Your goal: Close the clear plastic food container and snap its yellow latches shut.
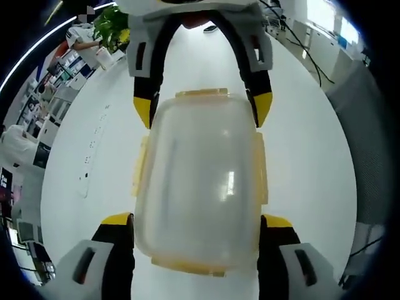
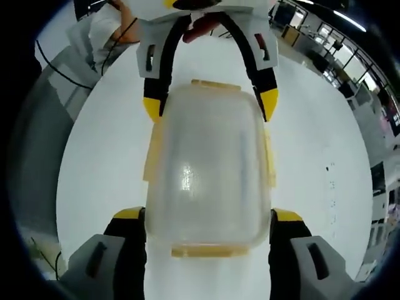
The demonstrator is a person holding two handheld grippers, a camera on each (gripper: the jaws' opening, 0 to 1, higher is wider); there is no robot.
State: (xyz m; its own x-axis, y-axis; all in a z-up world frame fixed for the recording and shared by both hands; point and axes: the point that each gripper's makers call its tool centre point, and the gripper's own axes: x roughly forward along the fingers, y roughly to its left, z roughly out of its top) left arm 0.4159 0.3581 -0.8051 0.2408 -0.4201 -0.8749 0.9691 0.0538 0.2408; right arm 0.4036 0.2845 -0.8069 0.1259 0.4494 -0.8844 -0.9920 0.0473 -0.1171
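Note:
A clear plastic food container (image 1: pixel 197 181) (image 2: pixel 209 169) lies on the white table (image 1: pixel 312 156) (image 2: pixel 106 162) with its lid on. Yellow latches (image 1: pixel 201 93) (image 2: pixel 211 251) stick out at its ends and long sides; whether they are snapped down I cannot tell. My left gripper (image 1: pixel 197 220) straddles the near end in the left gripper view, its yellow-tipped jaws against both sides. From the opposite end, my right gripper (image 1: pixel 202 107) (image 2: pixel 207 215) clasps the container the same way. The left gripper (image 2: pixel 210 103) shows at the top of the right gripper view.
A white power strip (image 1: pixel 92 150) lies on the table to the left. A green plant (image 1: pixel 112 28) and a person (image 1: pixel 81 34) are beyond the table's far edge. A hand (image 2: pixel 200 28) holds the left gripper. Desks and shelves ring the room.

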